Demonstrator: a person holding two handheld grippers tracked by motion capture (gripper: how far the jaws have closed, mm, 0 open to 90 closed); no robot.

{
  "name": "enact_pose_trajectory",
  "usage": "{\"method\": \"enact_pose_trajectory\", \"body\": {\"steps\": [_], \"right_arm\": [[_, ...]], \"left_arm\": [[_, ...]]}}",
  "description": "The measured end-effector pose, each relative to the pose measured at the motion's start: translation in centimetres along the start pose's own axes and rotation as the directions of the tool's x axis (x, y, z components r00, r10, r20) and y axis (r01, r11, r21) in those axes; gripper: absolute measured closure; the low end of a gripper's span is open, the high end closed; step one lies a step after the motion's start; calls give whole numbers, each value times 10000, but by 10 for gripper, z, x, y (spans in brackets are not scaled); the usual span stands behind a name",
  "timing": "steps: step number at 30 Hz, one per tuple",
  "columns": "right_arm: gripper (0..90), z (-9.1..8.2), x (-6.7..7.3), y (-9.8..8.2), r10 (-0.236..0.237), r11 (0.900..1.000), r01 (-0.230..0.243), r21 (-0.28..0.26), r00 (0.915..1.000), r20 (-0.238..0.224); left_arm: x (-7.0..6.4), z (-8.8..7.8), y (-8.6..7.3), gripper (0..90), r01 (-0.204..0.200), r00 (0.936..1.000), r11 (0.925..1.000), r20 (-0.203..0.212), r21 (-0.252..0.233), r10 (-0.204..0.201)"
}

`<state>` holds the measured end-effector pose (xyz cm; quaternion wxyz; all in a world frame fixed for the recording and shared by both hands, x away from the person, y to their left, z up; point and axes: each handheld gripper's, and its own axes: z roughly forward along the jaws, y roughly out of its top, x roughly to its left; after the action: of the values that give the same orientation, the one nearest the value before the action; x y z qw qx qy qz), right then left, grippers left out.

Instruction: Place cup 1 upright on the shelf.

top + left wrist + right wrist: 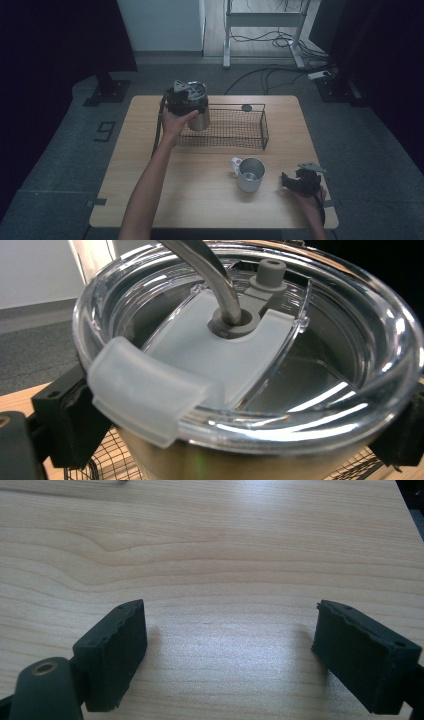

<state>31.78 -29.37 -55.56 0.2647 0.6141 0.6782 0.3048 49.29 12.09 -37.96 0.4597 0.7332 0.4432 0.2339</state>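
left gripper (186, 100) clamps steel tumbler (199, 116) upright | axis vertical, over wire basket (250, 135) left end | right gripper (295, 181) jaws parted, empty, beside mug (249, 174)

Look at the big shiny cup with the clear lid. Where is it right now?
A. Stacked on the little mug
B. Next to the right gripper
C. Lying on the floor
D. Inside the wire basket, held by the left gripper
D: the left gripper is clamped on the steel tumbler, which stands at the left end of the wire basket.
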Motion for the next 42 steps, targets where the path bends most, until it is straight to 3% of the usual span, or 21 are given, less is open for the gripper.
{"method": "enact_pose_trajectory", "body": {"steps": [12, 25, 42], "right_arm": [[137, 0, 0, 0, -25, 10000, 25, -12, 10000, 0], [138, 0, 0, 0, -28, 10000, 28, -15, 10000, -2], [138, 0, 0, 0, -29, 10000, 29, -17, 10000, -3]], "left_arm": [[-3, 12, -6, 42, -100, 9999, 9996, -43, 275, 101], [4, 22, -19, 42, 147, 9997, 9983, -180, 569, -137], [3, 38, -35, 41, 194, 9993, 9943, -332, 1044, -160]]}}
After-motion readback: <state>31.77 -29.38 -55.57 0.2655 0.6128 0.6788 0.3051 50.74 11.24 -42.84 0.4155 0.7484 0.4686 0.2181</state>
